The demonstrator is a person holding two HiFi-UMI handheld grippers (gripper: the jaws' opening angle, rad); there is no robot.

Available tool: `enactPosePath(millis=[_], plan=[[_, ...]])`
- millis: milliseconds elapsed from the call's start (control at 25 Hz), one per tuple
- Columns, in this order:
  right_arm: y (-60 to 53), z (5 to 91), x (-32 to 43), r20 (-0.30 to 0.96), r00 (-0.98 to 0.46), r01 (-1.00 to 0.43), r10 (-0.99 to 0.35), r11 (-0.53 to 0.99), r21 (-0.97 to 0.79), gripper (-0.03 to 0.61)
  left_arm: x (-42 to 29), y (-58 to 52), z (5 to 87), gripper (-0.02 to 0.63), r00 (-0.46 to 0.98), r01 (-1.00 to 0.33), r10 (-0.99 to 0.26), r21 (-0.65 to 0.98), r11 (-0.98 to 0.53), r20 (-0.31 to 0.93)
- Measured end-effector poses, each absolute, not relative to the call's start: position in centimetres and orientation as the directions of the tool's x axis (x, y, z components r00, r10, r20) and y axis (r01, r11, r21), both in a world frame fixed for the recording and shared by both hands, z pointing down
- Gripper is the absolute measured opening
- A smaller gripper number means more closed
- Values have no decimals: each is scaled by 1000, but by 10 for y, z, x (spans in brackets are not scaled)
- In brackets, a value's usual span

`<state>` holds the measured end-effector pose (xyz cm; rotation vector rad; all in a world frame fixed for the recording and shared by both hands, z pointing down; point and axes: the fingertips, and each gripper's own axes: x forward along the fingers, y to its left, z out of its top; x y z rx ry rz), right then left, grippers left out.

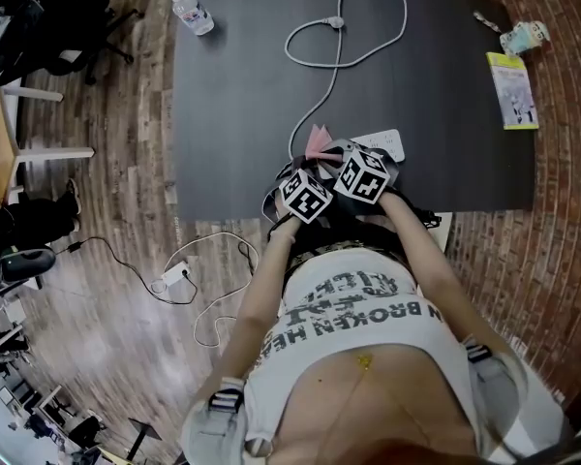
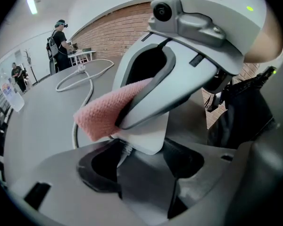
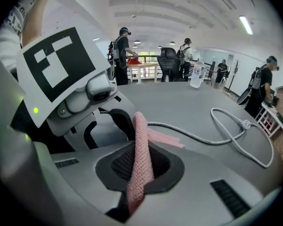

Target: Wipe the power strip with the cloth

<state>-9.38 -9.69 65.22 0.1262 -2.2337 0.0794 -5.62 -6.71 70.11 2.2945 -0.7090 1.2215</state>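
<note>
From the head view, the power strip (image 1: 385, 144) lies on the table (image 1: 232, 85) near me. My left gripper (image 1: 310, 177) and right gripper (image 1: 353, 158) crowd over its cord end, and I can't see their jaws.

The left gripper view shows what that one hides: the left jaws look pinched on the strip's cord end.

In the right gripper view, the right jaws squeeze the pink cloth (image 3: 140, 159).

I should hold the strip steady and rub slowly along its top.

Shirt (image 1: 368, 308): print includes the word "BROKEN" (other words not legible). Yellow booklet (image 1: 512, 90) on bench (image 1: 232, 114): print too small to read.
</note>
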Motion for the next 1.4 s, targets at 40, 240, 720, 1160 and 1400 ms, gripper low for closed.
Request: enactPosePath(millis=[40,240,720,1160,1400], plan=[[-96,655,-94,792,-608,-115,-58,993,-15,17,-55,-67,701,272,478,-621,-229,143,-770,848],[-95,660,-97,802,-595,-105,-54,994,-11,17,-55,-66,701,272,479,-618,-220,148,-772,850],[-95,659,-95,793,-604,-110,-74,994,9,17,-54,-66,700,273,479,-618,-217,152,-771,850],[-98,660,-81,798,-598,-109,-78,994,16,17,-55,-66,701,273,471,-622,-220,145,-769,854],[-101,659,-71,803,-589,-123,-91,992,22,17,-57,-65,701,273,467,-621,-215,146,-770,858]])
